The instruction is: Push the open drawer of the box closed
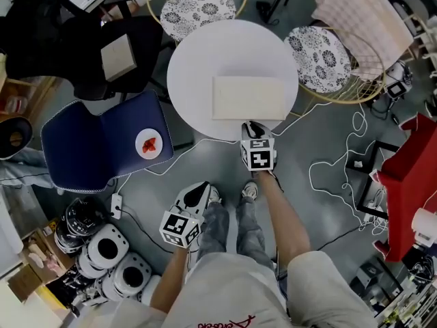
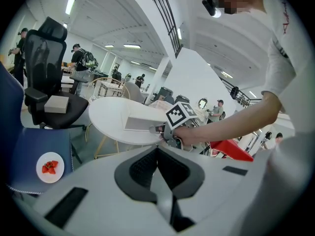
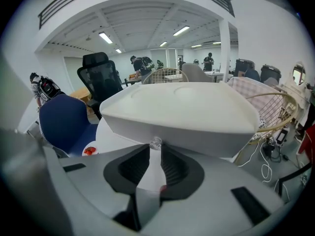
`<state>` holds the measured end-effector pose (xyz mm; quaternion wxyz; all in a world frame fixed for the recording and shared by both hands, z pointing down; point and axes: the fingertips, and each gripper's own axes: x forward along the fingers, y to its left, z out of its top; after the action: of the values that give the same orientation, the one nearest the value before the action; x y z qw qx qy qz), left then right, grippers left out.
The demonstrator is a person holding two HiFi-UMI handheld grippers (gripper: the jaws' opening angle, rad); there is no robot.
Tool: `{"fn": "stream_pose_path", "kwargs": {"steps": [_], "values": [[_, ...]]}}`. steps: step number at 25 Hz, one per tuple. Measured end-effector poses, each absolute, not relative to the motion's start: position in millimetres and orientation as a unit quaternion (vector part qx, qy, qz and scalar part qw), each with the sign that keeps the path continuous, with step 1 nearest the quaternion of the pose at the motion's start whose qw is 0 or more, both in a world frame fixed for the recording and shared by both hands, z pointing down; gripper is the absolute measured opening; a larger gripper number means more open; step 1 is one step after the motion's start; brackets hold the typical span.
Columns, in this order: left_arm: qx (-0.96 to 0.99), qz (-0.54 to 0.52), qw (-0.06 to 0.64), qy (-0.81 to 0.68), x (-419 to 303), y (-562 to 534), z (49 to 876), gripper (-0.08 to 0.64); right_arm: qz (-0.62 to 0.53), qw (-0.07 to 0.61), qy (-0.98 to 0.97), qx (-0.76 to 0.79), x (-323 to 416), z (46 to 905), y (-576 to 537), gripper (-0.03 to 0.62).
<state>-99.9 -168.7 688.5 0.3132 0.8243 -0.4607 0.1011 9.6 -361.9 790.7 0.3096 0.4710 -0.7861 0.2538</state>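
Observation:
A white box [image 1: 249, 98] lies on the round white table [image 1: 198, 60], its drawer front facing me. In the right gripper view the box [image 3: 187, 112] fills the middle, and a small clear knob [image 3: 155, 142] sits on its front. My right gripper [image 3: 155, 149] has its jaws only a narrow way apart, and they hold that knob at their tips. From the head view the right gripper [image 1: 254, 126] touches the box's near edge. My left gripper [image 1: 203, 191] hangs low beside my leg, well clear of the table. Its jaws [image 2: 157, 149] are shut and hold nothing.
A blue chair [image 1: 102, 145] left of the table carries a plate of strawberries [image 1: 148, 144]. Behind it is a black office chair [image 1: 119, 57] with a cardboard box on it. Wicker chairs [image 1: 321, 57] stand behind the table. White cables [image 1: 334, 169] trail over the floor, and a red object [image 1: 406, 176] stands at right.

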Motion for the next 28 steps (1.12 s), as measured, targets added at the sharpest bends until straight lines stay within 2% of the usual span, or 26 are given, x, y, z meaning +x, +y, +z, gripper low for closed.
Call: {"fn": "stream_pose_path", "kwargs": {"steps": [4, 13, 14, 16, 17, 28], "values": [[0.825, 0.097, 0.311, -0.461, -98.8, -168.1, 686.1, 0.012, 0.281, 0.312, -0.790, 0.447, 5.5, 795.5, -354.2, 0.142], [0.828, 0.092, 0.305, -0.461, -92.3, -161.9, 676.6, 0.012, 0.277, 0.310, -0.790, 0.450, 11.4, 785.5, -339.3, 0.143], [0.828, 0.091, 0.304, -0.461, -91.4, -161.7, 675.2, 0.012, 0.275, 0.310, -0.791, 0.451, 11.9, 782.8, -339.0, 0.136], [0.830, 0.089, 0.300, -0.462, -88.7, -162.8, 672.2, 0.012, 0.267, 0.307, -0.792, 0.455, 14.4, 775.5, -340.0, 0.045], [0.831, 0.087, 0.298, -0.462, -87.2, -163.4, 670.5, 0.012, 0.263, 0.303, -0.795, 0.456, 15.1, 771.5, -340.1, 0.024], [0.850, 0.072, 0.260, -0.453, -72.4, -168.4, 630.8, 0.012, 0.222, 0.257, -0.819, 0.462, 20.6, 698.8, -317.1, 0.017]]}}
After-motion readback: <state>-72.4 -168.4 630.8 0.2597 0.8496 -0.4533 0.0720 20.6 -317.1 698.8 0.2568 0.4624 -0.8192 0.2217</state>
